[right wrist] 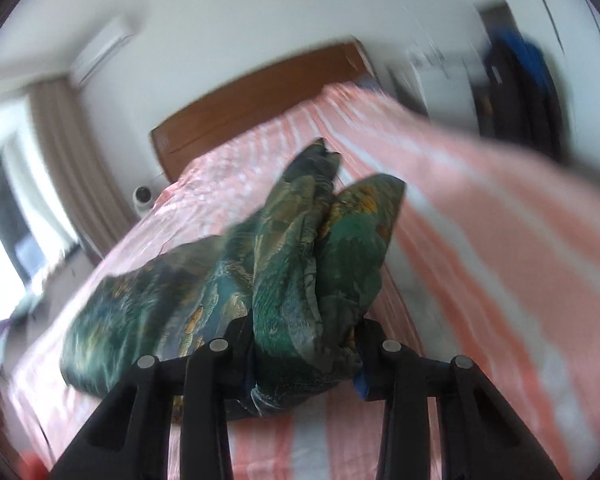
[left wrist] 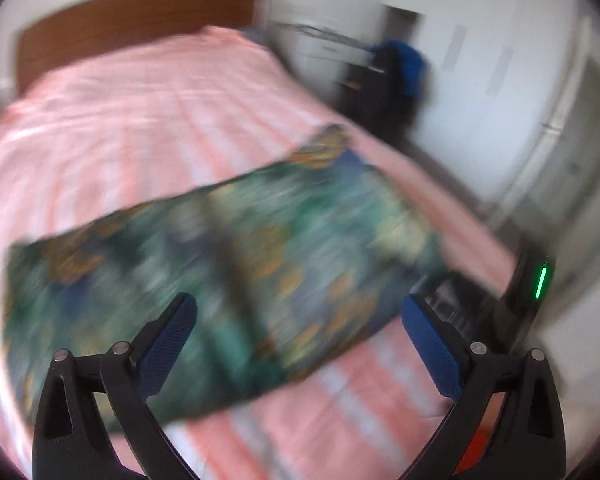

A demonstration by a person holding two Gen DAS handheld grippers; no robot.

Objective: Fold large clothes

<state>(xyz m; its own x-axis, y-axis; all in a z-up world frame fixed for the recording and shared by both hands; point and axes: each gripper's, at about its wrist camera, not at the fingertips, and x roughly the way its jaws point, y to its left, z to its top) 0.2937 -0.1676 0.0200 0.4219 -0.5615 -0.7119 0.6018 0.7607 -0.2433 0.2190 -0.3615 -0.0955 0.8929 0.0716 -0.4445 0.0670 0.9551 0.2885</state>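
A dark green patterned garment (left wrist: 220, 264) with orange and blue patches lies folded in a long strip across the pink striped bed (left wrist: 148, 112). My left gripper (left wrist: 300, 320) is open and empty, held above the garment's near edge. My right gripper (right wrist: 304, 356) is shut on a bunched end of the same garment (right wrist: 300, 264) and holds it lifted above the bed (right wrist: 480, 240); the rest trails down to the left. Its fingertips are hidden by the cloth. Both views are blurred by motion.
A wooden headboard (left wrist: 132, 16) stands at the far end of the bed. A dark rack with blue clothing (left wrist: 396, 76) stands by the white wall on the right. A curtain (right wrist: 72, 168) and window are at the left. A black device with a green light (left wrist: 540, 284) sits near the bed's corner.
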